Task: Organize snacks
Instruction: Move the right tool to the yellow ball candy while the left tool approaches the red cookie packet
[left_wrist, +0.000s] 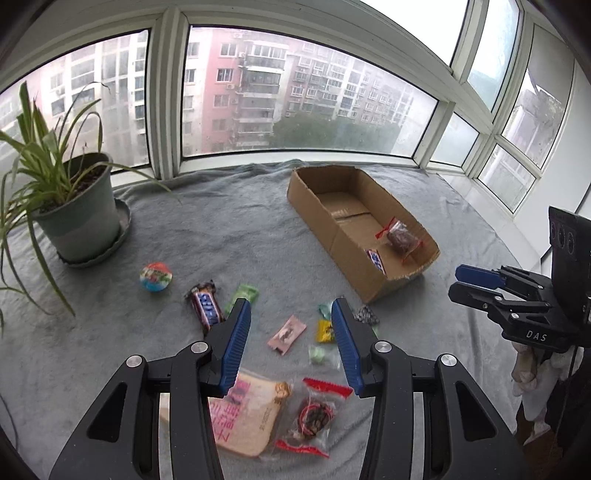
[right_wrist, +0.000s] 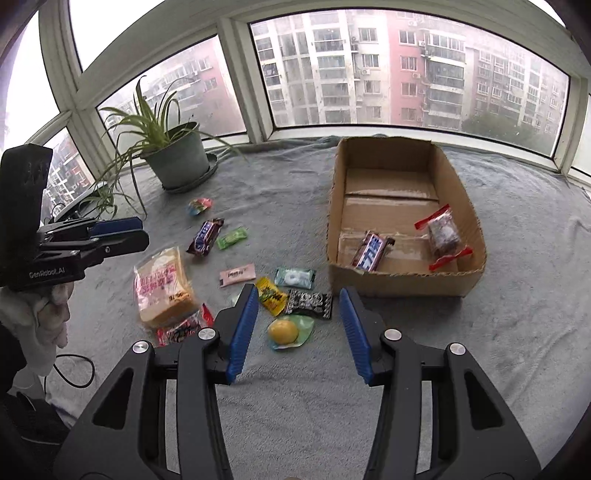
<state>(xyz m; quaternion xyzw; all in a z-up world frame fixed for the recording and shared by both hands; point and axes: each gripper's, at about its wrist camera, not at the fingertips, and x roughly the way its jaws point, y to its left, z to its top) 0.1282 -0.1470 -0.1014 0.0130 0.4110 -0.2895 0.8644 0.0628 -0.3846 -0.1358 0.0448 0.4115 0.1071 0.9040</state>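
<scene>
Blue-padded fingers (right_wrist: 242, 332) of the right gripper (right_wrist: 299, 330) fill the near foreground, spread wide with nothing between them, hovering over bare grey blanket (right_wrist: 498, 332). Just ahead of the tips: a yellow round sweet (right_wrist: 283, 331) on green wrap, a black-and-white packet (right_wrist: 309, 302), a yellow packet (right_wrist: 270, 295). Open blanket to the right of these, up to the near wall of the cardboard box (right_wrist: 402, 286).

Box interior holds a dark chocolate bar (right_wrist: 371, 251) against the near wall and a clear red-edged bag (right_wrist: 443, 236) toward the right wall; far half of the floor is bare cardboard. Rim is ragged.

Left gripper (left_wrist: 291, 341), also released and holding nothing, hangs above the loose scatter: pink sachet (left_wrist: 287, 334) between the tips, a bread packet (left_wrist: 245, 415) and a second red-edged bag (left_wrist: 314, 415) below the fingers (partly hidden by them), a second chocolate bar (left_wrist: 205, 306) and green sweet (left_wrist: 242, 296) just left. A round foil ball (left_wrist: 156, 277) sits apart, toward the potted plant (left_wrist: 79, 218), whose leaves droop over the blanket's left edge.

Wide clear strip of blanket between scatter and window frame (left_wrist: 168, 110)
</scene>
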